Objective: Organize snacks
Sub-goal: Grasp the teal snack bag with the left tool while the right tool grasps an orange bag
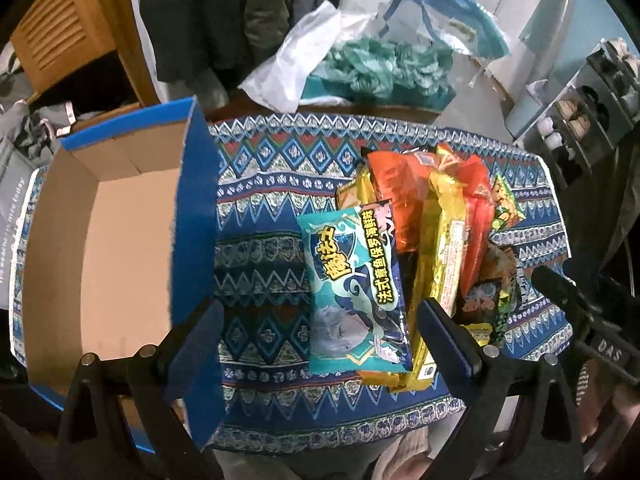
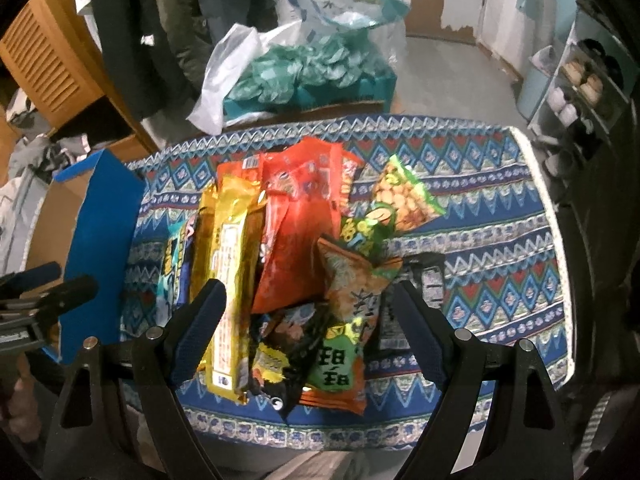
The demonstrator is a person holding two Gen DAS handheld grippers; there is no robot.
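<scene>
Left gripper (image 1: 320,344) hangs wide open above the cloth (image 1: 260,248), holding nothing, its fingers straddling the teal packet (image 1: 356,292) that lies at the near left edge of the snack pile (image 1: 432,240). The box (image 1: 100,240) stands empty just to the left. I judge the teal packet the easiest first pick: I would come down square over its middle, close across its narrow width, and lift it clear before swinging over the blue wall.

From the right wrist, the right gripper (image 2: 308,312) is also spread wide and empty, poised over the near end of the pile, the yellow packet (image 2: 228,280) by its left finger, the orange-and-green packet (image 2: 348,320) between. I would take only the top packet, so the rest stay put.
</scene>
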